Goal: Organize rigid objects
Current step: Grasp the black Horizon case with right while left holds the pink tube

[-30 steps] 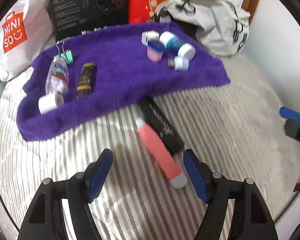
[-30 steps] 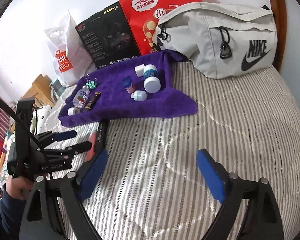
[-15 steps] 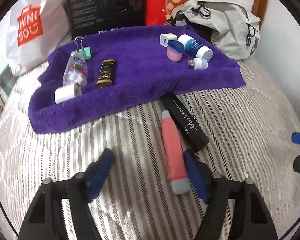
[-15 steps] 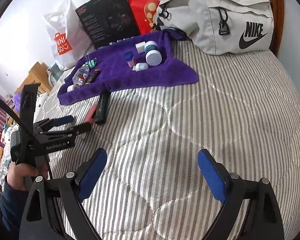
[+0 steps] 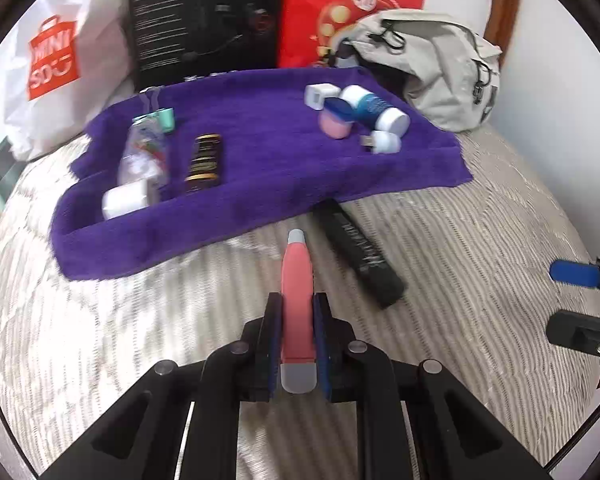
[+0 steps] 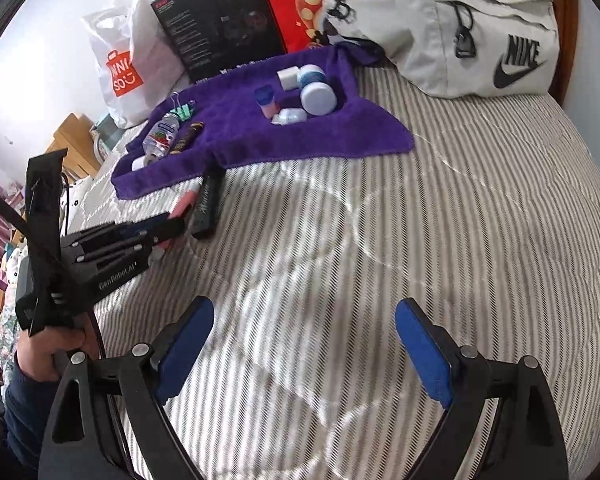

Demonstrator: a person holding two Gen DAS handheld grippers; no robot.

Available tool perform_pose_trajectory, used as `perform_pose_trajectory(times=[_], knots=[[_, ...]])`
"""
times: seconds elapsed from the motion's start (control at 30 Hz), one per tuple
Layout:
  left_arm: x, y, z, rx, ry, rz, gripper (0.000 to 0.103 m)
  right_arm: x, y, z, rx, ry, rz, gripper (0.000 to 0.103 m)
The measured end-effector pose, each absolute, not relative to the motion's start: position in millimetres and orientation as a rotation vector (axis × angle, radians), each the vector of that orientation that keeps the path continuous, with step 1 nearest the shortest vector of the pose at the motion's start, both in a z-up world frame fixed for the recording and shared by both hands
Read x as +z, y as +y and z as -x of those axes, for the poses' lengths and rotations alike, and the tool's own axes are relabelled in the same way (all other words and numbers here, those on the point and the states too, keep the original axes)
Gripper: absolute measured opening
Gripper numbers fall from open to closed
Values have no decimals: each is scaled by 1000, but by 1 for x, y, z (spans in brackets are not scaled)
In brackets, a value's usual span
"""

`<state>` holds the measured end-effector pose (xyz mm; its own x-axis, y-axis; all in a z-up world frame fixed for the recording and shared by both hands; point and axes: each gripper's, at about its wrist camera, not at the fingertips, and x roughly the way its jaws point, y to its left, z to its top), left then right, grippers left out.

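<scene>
My left gripper [image 5: 297, 308] is shut on a long pink tube [image 5: 297, 280] with grey ends, which lies on the striped bedspread and points toward the purple towel [image 5: 260, 160]. A black tube [image 5: 358, 254] lies just to its right. The towel holds a clear bottle [image 5: 142, 152], a dark tube [image 5: 204, 158], a white roll [image 5: 124, 202], a pink jar [image 5: 334, 124] and a blue-and-white jar [image 5: 374, 110]. In the right wrist view my right gripper [image 6: 304, 344] is open and empty over bare bedspread, and the left gripper [image 6: 172, 226] shows at the left.
A grey Nike bag [image 6: 460, 32] lies at the back right. A red bag [image 5: 352, 4], a black box [image 5: 204, 16] and a white Miniso bag [image 5: 56, 64] stand behind the towel. The wooden headboard [image 6: 568, 20] and wall are at right.
My left gripper moved forward over the pink tube and closed on it; one second ago it was open with the tube lying between the fingers. The right gripper stayed open.
</scene>
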<state>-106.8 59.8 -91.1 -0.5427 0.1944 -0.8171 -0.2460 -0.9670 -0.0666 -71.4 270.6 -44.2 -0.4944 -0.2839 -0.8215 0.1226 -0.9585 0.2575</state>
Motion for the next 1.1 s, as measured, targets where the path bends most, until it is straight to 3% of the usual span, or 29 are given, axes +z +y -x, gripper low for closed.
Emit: perform_pose_trajectory(times=[0.2,0.6,0.8,0.97,1.03,1.07,1.1], knots=[[-92,15,99,2638,58,1380,15,-50,223,100,-2510,-64,-1355,91],[-91,-23,93,2669,14,1428,15,-79,168,148,-2501,53,-1345,90],[-92,-28,94,2661,-43,1412,15,-82,149,152,-2548,178,-1299,75],[-92,-29,95,2646,-51,1416,15,-78,149,157,-2542,188,-1291,44],[-92,-29,95,2645,-60,1415,15,-77,149,157,-2540,199,-1295,36],[-92,-30,95,2644,-65,1412,15,-76,148,157,-2526,190,-1290,23],[-92,-30,95,2642,-70,1410,15,-77,147,156,-2519,193,-1291,22]])
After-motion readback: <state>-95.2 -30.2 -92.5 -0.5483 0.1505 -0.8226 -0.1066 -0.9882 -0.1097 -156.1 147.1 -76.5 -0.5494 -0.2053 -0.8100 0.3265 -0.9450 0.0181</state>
